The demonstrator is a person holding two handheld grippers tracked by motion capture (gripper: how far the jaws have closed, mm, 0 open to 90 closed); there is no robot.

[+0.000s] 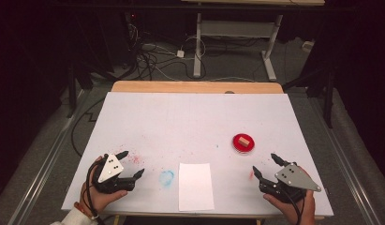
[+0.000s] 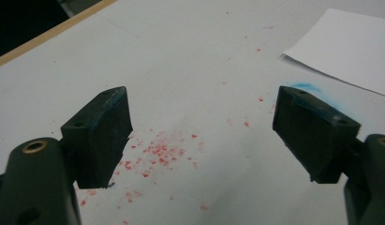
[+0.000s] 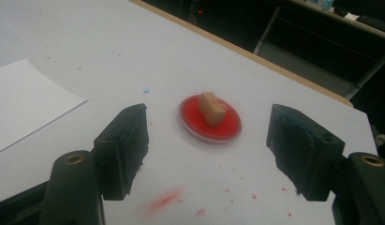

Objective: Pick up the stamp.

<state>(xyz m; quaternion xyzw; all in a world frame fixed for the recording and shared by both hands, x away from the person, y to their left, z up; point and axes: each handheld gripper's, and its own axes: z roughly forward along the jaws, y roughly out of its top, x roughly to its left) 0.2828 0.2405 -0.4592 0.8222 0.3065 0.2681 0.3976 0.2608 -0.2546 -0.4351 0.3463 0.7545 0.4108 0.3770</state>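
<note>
Two grippers: both sit at the near edge of the table [image 1: 134,112] with nothing in either one, so I'm calling this the approach.

Right gripper [image 1: 264,164]: jaws wide apart, nothing between the pads, aimed up-table at the dish.

Left gripper [image 1: 131,163]: jaws also spread wide and empty. From its own view I just see red speckles [image 2: 157,152] on the table between the pads.

Paper sheet [image 1: 196,186]: lies flat at the near edge, between my two hands. It's close to the blue smudge [image 1: 166,177], which sits just to its left.

Red dish [image 3: 210,120]: in the right gripper view it's ahead of the jaws and lined up roughly on the gap, a touch left of centre. Apart from the pads, no contact.

Wooden block [image 3: 211,108]: rests on the dish, lying skewed rather than square to the jaws.

Risk, my guess: if I go in level, a pad could catch the dish rim first and shove the whole thing up-table, block and all.

Risk two: because the block is skewed, closing on it could pinch its corners, and it might twist or pop off the dish.

Risk three: sweeping the left hand across could drag that paper through the blue smudge.

Far edge: wooden table lip [image 1: 197,86], well beyond the dish.
</note>
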